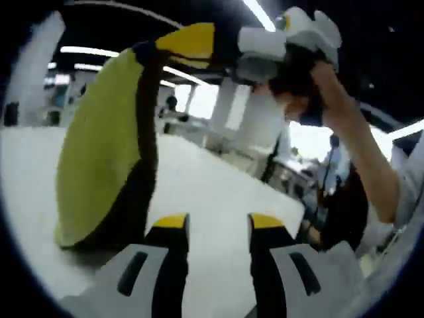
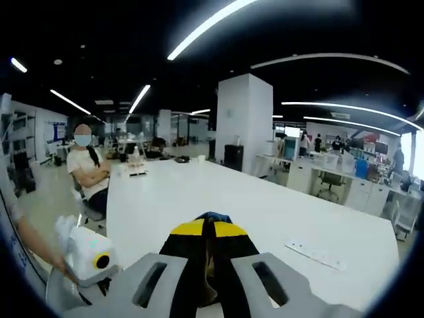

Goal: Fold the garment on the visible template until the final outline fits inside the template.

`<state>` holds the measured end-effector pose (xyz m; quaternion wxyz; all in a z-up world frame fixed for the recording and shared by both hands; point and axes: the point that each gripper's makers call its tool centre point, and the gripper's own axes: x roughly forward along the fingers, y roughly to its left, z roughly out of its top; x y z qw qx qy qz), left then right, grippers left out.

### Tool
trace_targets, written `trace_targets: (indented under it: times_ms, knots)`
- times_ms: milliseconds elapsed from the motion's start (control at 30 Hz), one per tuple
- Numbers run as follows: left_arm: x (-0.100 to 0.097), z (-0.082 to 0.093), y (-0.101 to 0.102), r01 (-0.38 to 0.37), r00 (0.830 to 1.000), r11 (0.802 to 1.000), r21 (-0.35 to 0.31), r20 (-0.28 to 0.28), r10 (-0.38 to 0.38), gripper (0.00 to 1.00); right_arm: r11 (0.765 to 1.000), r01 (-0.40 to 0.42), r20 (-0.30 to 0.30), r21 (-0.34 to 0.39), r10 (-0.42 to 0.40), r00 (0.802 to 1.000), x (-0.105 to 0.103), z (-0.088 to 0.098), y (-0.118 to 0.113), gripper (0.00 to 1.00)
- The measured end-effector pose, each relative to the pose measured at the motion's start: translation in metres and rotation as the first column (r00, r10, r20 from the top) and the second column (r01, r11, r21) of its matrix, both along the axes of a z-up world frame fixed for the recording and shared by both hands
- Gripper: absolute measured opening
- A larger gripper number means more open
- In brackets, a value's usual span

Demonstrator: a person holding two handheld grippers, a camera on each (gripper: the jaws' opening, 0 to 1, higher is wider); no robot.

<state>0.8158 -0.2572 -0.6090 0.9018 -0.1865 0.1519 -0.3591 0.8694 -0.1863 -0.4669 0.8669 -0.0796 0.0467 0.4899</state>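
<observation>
In the left gripper view, the left tool has its two yellow-tipped jaws spread, with bare white surface showing in the gap and nothing between them. To the left and beyond it hangs the garment, a yellow-green cloth with a dark band running down its right edge. It is lifted off the surface by its top corner, and its lower end reaches down to about the level of the surface at near left. The right tool comes in at the top of this view, its yellow tips pressed onto that top corner, and a person's hand grips the tool's white body on the right.

In the right gripper view, the right tool has its jaws pressed together, pinching a fold of the garment, of which a small dark and blue bit sticks out past the tips. Beyond lies the long white surface, with a white power strip lying flat on it at right. The left tool's white body shows at lower left, held in a person's hand. A seated person is at the far left end of the surface. Whether a template lies on the surface I cannot tell.
</observation>
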Motion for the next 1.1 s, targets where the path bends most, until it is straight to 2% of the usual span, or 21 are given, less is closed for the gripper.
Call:
trace_targets:
  times_ms: [33,67,100,133,167,200,233,267,300,367,433,500,600,767,833,900,1000,1100]
  knots:
    - [0.002,-0.008,0.001,-0.022,0.999,1.000,0.002,-0.027,0.022,0.30,1.000,0.000,0.003,-0.002,0.000,1.000,-0.002,0.000,-0.001,0.03]
    - [0.007,-0.016,0.002,-0.050,0.998,0.999,0.017,-0.029,0.050,0.31,1.000,0.001,0.003,-0.002,-0.001,1.000,-0.003,0.000,-0.001,0.03]
    - [0.008,-0.020,0.001,-0.067,0.996,0.998,-0.020,-0.057,0.066,0.32,1.000,0.000,0.003,-0.001,0.000,1.000,-0.003,0.000,-0.002,0.03]
    - [0.009,-0.026,-0.002,-0.080,0.990,0.994,-0.077,-0.125,0.070,0.32,1.000,0.000,0.002,-0.001,0.000,1.000,-0.002,0.000,-0.002,0.03]
    - [0.010,-0.031,-0.002,-0.097,0.985,0.992,-0.084,-0.147,0.084,0.32,1.000,0.000,0.002,-0.001,0.000,1.000,-0.003,0.000,-0.002,0.03]
    - [0.012,-0.036,0.000,-0.113,0.985,0.992,-0.052,-0.138,0.105,0.32,1.000,0.000,0.003,-0.001,0.000,1.000,-0.003,0.000,-0.002,0.03]
    - [0.015,-0.042,0.002,-0.122,0.989,0.992,0.029,-0.086,0.124,0.32,1.000,0.000,0.004,-0.001,0.000,1.000,-0.003,-0.001,-0.002,0.03]
    - [0.017,-0.046,0.003,-0.133,0.988,0.988,0.079,-0.061,0.138,0.33,1.000,0.000,0.005,-0.001,0.000,1.000,-0.003,-0.001,-0.003,0.03]
    - [0.017,-0.049,-0.003,-0.112,0.993,0.983,0.142,-0.021,0.116,0.34,1.000,-0.001,0.006,-0.001,0.001,1.000,-0.003,-0.001,-0.002,0.03]
    - [0.018,-0.052,-0.009,-0.106,0.994,0.973,0.204,0.016,0.105,0.35,1.000,-0.003,0.004,0.000,0.003,1.000,-0.003,-0.002,-0.002,0.03]
    - [0.026,-0.049,-0.013,-0.149,0.986,0.952,0.266,0.109,0.124,0.34,1.000,-0.004,0.006,0.001,0.004,1.000,-0.004,-0.001,-0.001,0.03]
    - [0.031,-0.047,-0.014,-0.181,0.979,0.944,0.275,0.143,0.146,0.36,1.000,-0.004,0.007,0.003,0.004,1.000,-0.005,-0.001,-0.001,0.03]
    - [0.036,-0.052,-0.017,-0.189,0.976,0.928,0.322,0.163,0.142,0.43,1.000,-0.001,0.006,0.004,0.001,1.000,-0.004,-0.001,-0.002,0.03]
    - [0.031,-0.052,-0.024,-0.181,0.977,0.928,0.327,0.170,0.130,0.51,1.000,0.008,0.010,0.005,-0.008,1.000,-0.002,0.000,-0.007,0.03]
    - [0.031,-0.046,-0.020,-0.211,0.964,0.915,0.343,0.226,0.137,0.57,1.000,0.012,0.010,0.003,-0.012,1.000,-0.001,0.000,-0.009,0.03]
    - [0.030,-0.045,-0.020,-0.213,0.962,0.918,0.336,0.234,0.137,0.62,1.000,0.015,0.007,0.008,-0.015,1.000,-0.001,-0.001,-0.010,0.03]
    - [0.029,-0.045,-0.015,-0.220,0.964,0.911,0.349,0.221,0.148,0.65,1.000,0.017,0.009,0.006,-0.018,1.000,-0.001,-0.002,-0.009,0.03]
    - [0.023,-0.035,-0.004,-0.246,0.953,0.904,0.350,0.256,0.160,0.66,0.999,0.030,0.024,-0.013,-0.030,0.999,0.002,-0.004,-0.009,0.03]
